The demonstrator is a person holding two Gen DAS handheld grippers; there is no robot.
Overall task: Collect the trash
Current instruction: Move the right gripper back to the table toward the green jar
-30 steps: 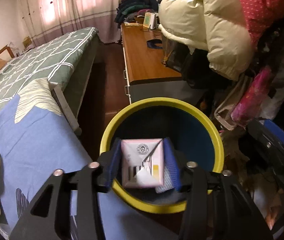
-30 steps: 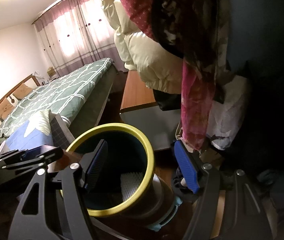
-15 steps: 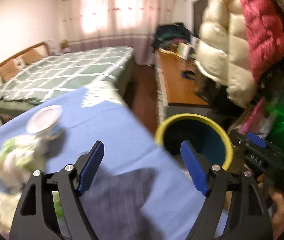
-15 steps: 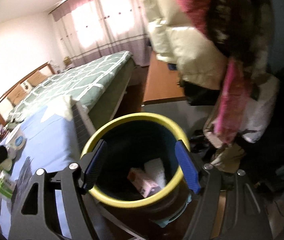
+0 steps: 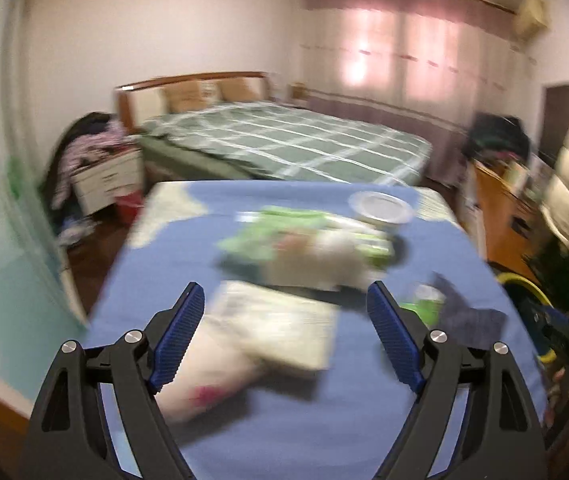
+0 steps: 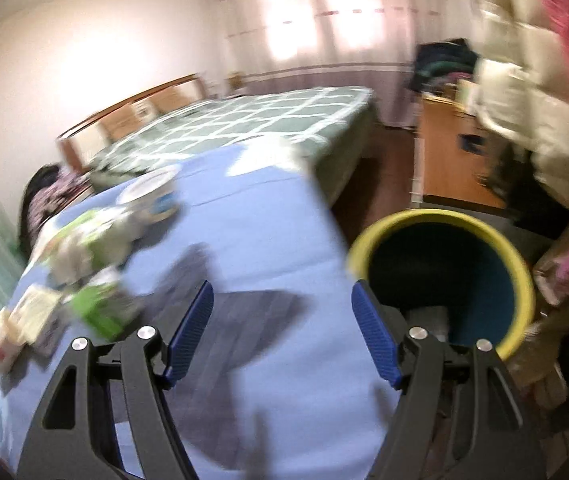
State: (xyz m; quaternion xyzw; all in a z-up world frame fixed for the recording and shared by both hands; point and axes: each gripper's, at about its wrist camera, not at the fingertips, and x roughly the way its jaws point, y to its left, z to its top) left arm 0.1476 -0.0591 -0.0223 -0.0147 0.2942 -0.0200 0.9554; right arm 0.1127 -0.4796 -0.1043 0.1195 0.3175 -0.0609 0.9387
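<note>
A blue-clothed table point(image 5: 304, 432) carries blurred litter — what look like green-and-white wrappers point(image 5: 308, 240) and a round tub point(image 5: 380, 206). Beside it stands the yellow-rimmed bin point(image 6: 444, 280). The left gripper point(image 5: 286, 330) has jaws widening, empty; the right gripper point(image 6: 282, 330) gapes, gripping nothing.

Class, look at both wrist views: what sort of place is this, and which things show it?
Most likely a home bedroom: a made bed with a green checked cover and a wooden headboard, curtained windows, and padded coats hanging by a wooden desk.
</note>
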